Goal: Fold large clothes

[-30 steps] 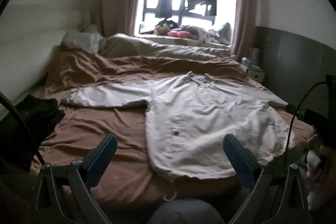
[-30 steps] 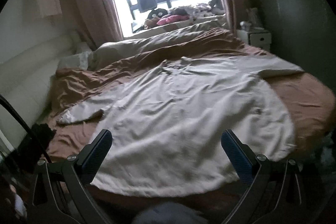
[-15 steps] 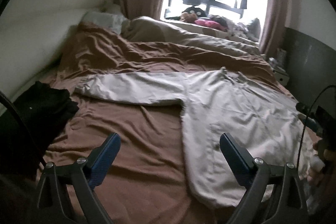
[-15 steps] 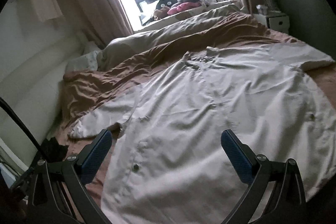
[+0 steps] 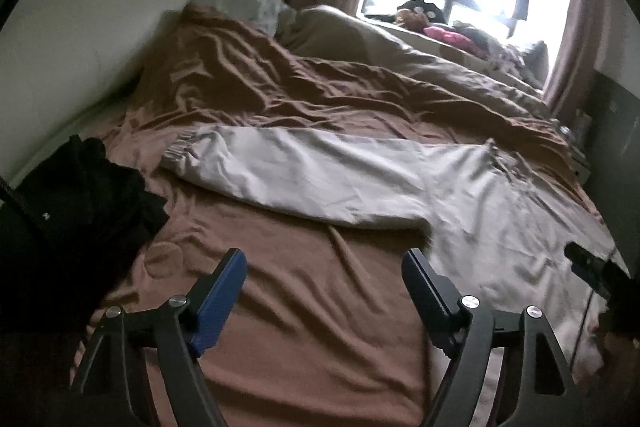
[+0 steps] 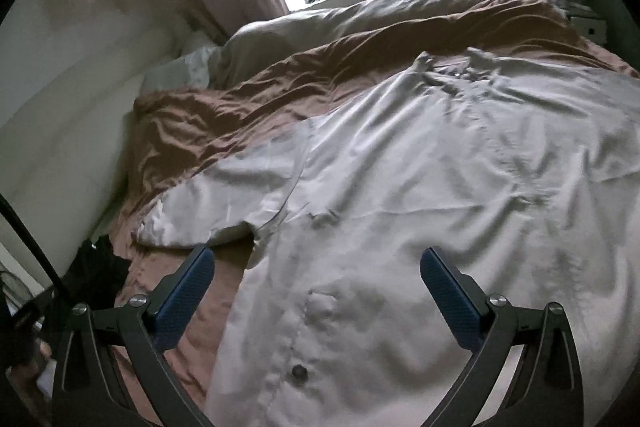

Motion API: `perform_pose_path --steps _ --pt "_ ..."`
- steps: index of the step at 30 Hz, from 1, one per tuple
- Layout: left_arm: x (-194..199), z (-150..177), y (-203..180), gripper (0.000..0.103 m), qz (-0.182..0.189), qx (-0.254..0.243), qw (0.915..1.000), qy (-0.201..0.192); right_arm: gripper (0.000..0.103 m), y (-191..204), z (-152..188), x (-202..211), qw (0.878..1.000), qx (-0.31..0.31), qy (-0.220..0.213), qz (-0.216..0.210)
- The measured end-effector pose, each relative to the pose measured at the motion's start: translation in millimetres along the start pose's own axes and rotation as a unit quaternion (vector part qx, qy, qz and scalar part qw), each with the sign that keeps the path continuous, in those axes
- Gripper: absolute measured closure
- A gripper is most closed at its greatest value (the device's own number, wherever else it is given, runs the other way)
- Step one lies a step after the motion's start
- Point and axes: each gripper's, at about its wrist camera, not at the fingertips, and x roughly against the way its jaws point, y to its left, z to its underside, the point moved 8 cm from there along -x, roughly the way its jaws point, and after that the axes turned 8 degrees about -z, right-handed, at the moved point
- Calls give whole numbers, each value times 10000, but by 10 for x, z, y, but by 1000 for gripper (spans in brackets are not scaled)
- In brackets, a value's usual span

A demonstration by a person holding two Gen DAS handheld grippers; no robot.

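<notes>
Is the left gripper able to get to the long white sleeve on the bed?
Probably yes. The left gripper points at the sleeve with only bare brown sheet between them. Its jaws are closing with nothing between them. The black clothes lie off to the side, out of the way.

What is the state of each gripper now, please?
Left gripper: open but closing, nothing between its jaws, above the brown sheet.
Right gripper: open, empty, above the white jacket.

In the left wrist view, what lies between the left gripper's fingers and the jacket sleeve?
Only bare, wrinkled brown bedsheet separates the left gripper, its jaws closing on nothing, from the pale jacket sleeve; the left wrist view shows it.
</notes>
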Motion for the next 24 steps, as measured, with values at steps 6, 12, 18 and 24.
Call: perform_pose_path --steps 6,12,18,24 --pt "-452 -163 165 32 -84 250 9994 215 15 -36 -178 -315 9998 -154 87 -127" --pt "-935 -317 354 33 -122 546 9972 492 32 -38 -222 -730 9994 -214 229 -147" --pt "-1467 -424 650 45 -226 1075 9901 870 50 29 -230 -1148 9971 -291 521 -472" --pt "-1990 -357 817 47 -440 1292 9836 1177 62 -55 -244 -1541 9943 -536 717 -573"
